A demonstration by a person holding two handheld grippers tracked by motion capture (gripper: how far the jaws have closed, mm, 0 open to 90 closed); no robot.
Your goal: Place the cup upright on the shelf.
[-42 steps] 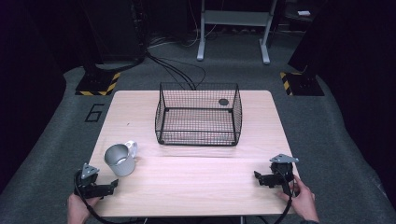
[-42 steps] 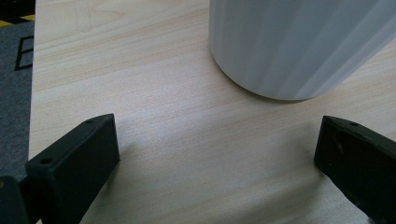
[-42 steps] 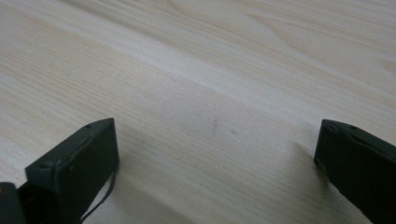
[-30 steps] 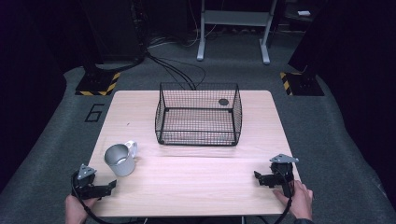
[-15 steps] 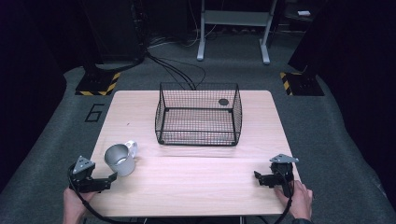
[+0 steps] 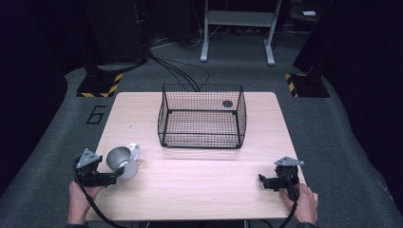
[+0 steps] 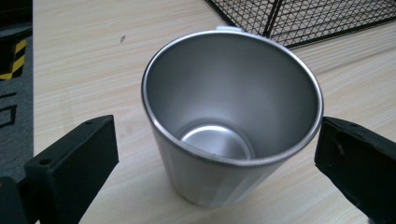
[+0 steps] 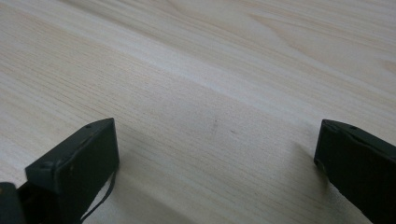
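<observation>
A steel cup [image 6: 121, 160] with a white handle stands upright near the table's front left corner. In the left gripper view the cup [image 7: 233, 116] is empty and stands between the two black jaws, with a gap on each side. My left gripper [image 6: 118, 174] [image 7: 219, 140] is open around the cup's near side. At the front right, my right gripper [image 6: 264, 181] [image 8: 215, 144] rests low over bare wood, open, with nothing between its jaws.
A black wire basket [image 6: 202, 87] stands at the middle back of the wooden table [image 6: 199, 185], with a small dark disc [image 6: 227, 103] inside near its far right corner. The basket's corner [image 7: 299, 18] lies just beyond the cup.
My left gripper has moved forward and inward from the table's front left edge up to the cup, so its jaws now flank it. The right gripper has barely shifted.
</observation>
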